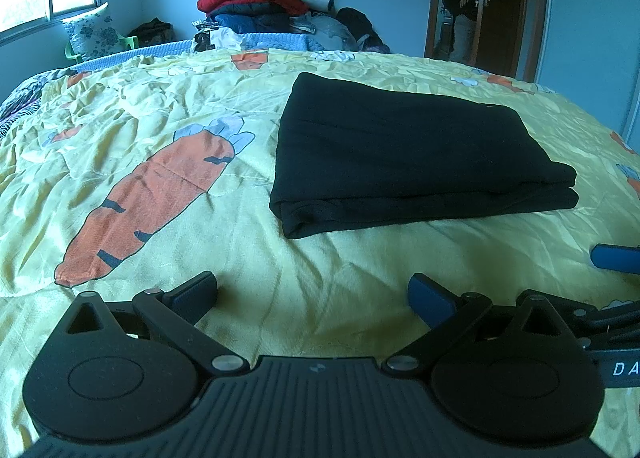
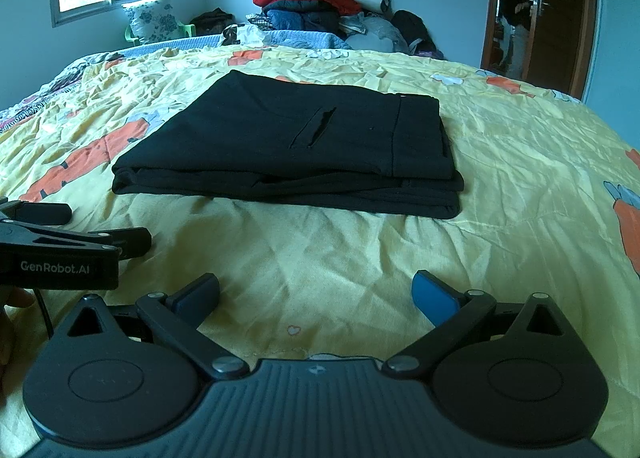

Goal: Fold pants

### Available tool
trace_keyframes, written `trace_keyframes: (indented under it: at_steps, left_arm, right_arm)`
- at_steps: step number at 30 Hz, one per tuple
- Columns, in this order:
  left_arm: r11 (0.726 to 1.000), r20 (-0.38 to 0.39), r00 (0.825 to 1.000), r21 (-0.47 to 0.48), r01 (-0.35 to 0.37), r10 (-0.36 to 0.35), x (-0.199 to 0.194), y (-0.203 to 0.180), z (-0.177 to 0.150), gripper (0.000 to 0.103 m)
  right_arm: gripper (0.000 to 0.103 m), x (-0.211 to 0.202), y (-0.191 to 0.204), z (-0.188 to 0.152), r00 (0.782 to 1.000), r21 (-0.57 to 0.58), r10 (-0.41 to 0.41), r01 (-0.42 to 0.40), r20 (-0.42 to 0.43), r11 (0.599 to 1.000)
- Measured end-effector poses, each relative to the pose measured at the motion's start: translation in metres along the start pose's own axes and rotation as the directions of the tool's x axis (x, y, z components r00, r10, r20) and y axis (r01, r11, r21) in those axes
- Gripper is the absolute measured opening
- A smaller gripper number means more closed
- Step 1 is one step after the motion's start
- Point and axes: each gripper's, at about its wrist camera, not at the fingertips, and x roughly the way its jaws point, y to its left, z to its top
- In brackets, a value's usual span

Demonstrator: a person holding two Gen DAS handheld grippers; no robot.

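Black pants point(image 1: 404, 154) lie folded in a flat stack on my yellow carrot-print bedspread point(image 1: 160, 130), well ahead of my left gripper point(image 1: 312, 294) and right gripper point(image 2: 316, 294), both spread wide, holding nothing.

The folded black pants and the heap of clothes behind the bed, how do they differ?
The folded black pants lie flat in a neat rectangle on the yellow carrot-print bedspread; the heap of clothes is a tall, untidy stack. The pants are one colour; the heap mixes red, blue, white and dark pieces. Both grippers are open, touching neither.
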Motion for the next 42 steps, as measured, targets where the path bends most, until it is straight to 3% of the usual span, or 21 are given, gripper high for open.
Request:
trace_keyframes:
  at_steps: [42]
  left_arm:
    - [1.000,0.000,1.000,-0.001,0.000,0.000,-0.0003,0.0004,0.0000,0.103]
  right_arm:
    - [0.103,0.0010,-0.0039,0.0009,1.000,0.012,-0.014,0.014,0.001,1.000]
